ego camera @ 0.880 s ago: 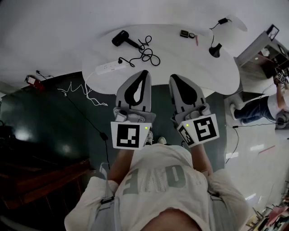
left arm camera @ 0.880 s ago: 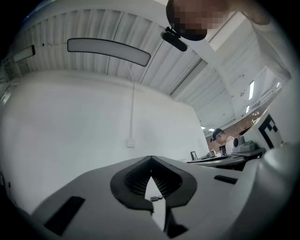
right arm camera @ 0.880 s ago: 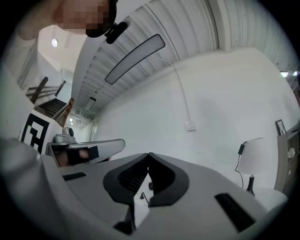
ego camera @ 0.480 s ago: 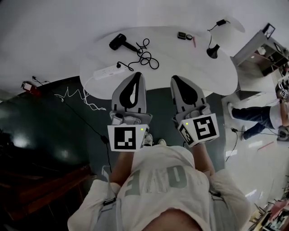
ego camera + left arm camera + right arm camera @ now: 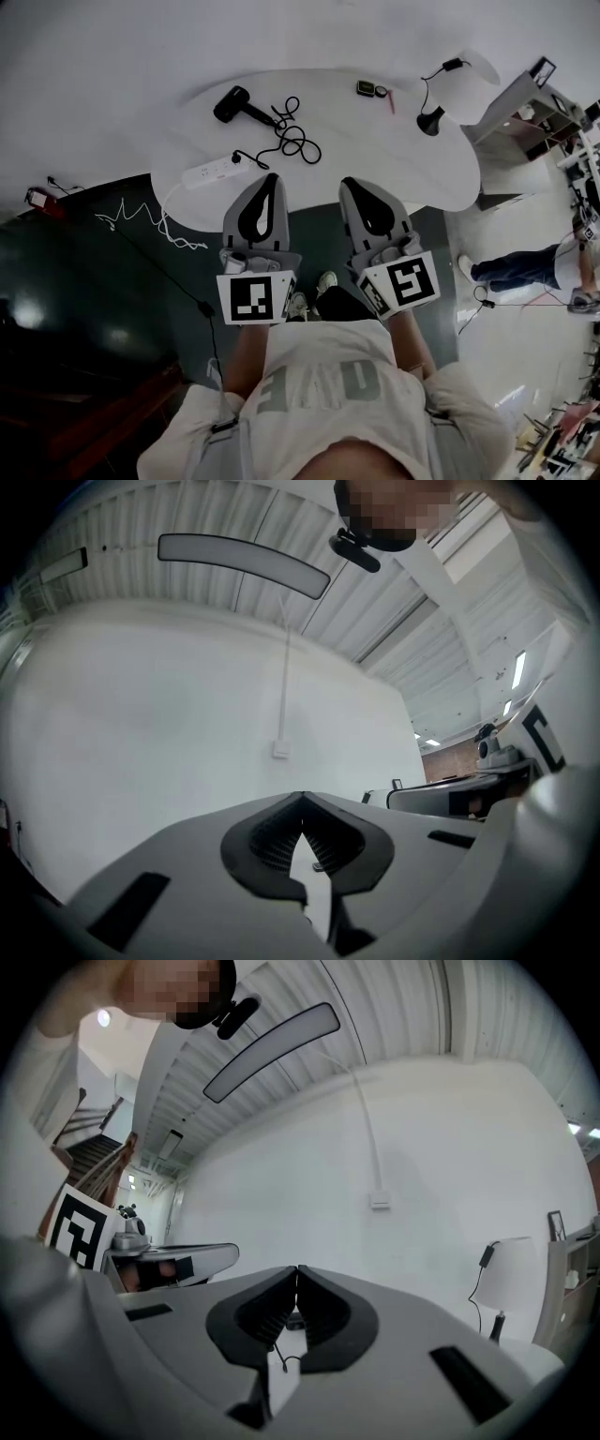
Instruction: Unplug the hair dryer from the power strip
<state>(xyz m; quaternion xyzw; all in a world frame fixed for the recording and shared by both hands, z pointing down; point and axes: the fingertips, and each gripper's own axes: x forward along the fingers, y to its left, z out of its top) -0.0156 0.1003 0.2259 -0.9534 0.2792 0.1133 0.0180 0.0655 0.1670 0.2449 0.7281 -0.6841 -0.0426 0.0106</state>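
Observation:
A black hair dryer (image 5: 234,103) lies at the far left of the white table (image 5: 375,159). Its black cord (image 5: 295,141) coils beside it and runs to a plug (image 5: 236,157) in the white power strip (image 5: 211,171) near the table's left edge. My left gripper (image 5: 270,178) is shut and empty, its tips over the table's near edge just right of the strip. My right gripper (image 5: 349,183) is beside it, also shut and empty. In the gripper views, the left gripper (image 5: 302,799) and the right gripper (image 5: 297,1269) each show closed tips against a white wall.
A white lamp (image 5: 464,80) with a black base (image 5: 429,122) stands at the table's far right. A small device (image 5: 367,89) and a red pen (image 5: 391,101) lie at the back. A white cable (image 5: 141,225) trails on the dark floor at the left. A person (image 5: 525,262) stands at the right.
The view has swung, so the table now sits lower and further left in the frame. Both grippers stay shut side by side, the left one a little nearer the power strip.

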